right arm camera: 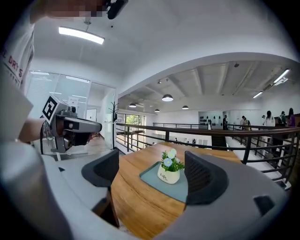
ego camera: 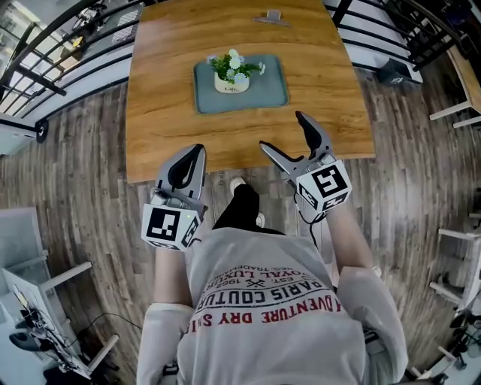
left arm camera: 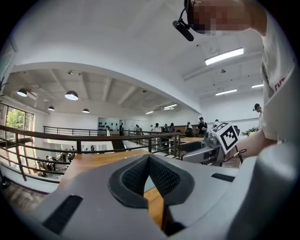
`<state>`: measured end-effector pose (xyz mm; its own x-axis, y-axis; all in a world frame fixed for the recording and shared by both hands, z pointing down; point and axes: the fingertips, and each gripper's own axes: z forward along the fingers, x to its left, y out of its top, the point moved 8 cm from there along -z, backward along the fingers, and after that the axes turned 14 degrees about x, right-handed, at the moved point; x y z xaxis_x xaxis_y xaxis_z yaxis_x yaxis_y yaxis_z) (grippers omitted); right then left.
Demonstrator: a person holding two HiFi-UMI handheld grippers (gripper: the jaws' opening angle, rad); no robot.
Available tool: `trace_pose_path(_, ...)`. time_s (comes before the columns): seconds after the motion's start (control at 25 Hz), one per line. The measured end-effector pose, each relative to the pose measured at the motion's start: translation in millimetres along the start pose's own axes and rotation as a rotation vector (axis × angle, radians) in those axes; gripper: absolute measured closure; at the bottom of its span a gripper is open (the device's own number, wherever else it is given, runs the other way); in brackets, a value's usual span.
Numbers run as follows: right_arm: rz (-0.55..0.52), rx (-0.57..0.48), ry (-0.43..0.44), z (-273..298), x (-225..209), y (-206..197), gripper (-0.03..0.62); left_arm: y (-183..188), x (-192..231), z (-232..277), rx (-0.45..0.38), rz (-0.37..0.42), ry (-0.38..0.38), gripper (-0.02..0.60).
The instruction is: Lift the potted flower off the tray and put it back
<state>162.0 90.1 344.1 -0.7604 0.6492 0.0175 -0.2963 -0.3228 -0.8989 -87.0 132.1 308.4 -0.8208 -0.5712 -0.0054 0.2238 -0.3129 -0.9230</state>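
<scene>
The potted flower [ego camera: 231, 75], a small cream pot with green leaves and pale blooms, stands upright on the grey-blue tray [ego camera: 263, 96] in the far half of the wooden table [ego camera: 165, 113]. Both grippers hover at the table's near edge, well short of the tray. My left gripper [ego camera: 197, 152] has its jaws together with nothing held; its own view shows the pads meeting [left arm camera: 149, 161]. My right gripper [ego camera: 282, 129] stands open and empty. Its view frames the potted flower [right arm camera: 169, 174] on the tray [right arm camera: 161, 187] at a distance between the two pads.
A metal clip [ego camera: 272, 16] lies at the table's far edge. Black railings [ego camera: 68, 56] run past the table's far and left sides. White furniture frames [ego camera: 458, 113] stand on the wooden floor at right. My legs are under the near edge.
</scene>
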Motion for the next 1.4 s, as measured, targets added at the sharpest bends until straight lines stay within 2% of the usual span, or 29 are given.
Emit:
trace_pose_path(0.24, -0.056, 0.063, 0.047, 51, -41, 12, 0.172, 7, 33, 51, -0.002, -0.028, 0.000, 0.569)
trace_pose_path(0.52, -0.125, 0.160, 0.117, 124, -74, 24, 0.166, 19, 77, 107, -0.019, -0.004, -0.011, 0.569)
trace_pose_path(0.72, -0.204, 0.276, 0.187, 168, -91, 23, 0.151, 23, 99, 139, -0.024, -0.006, -0.060, 0.569)
trace_pose_path(0.84, -0.233, 0.318, 0.219, 187, -102, 19, 0.151, 21, 104, 155, 0.014, -0.008, -0.082, 0.569)
trace_pose_path(1.0, -0.268, 0.380, 0.279, 206, -115, 8, 0.151, 18, 102, 169, 0.060, -0.045, -0.056, 0.569)
trace_pose_path(1.2, -0.360, 0.465, 0.386, 231, -119, -11, 0.151, 7, 102, 181, 0.108, -0.108, -0.011, 0.569)
trace_pose_path(1.4, -0.421, 0.500, 0.472, 257, -117, -27, 0.151, 0, 105, 194, 0.143, -0.139, 0.042, 0.569)
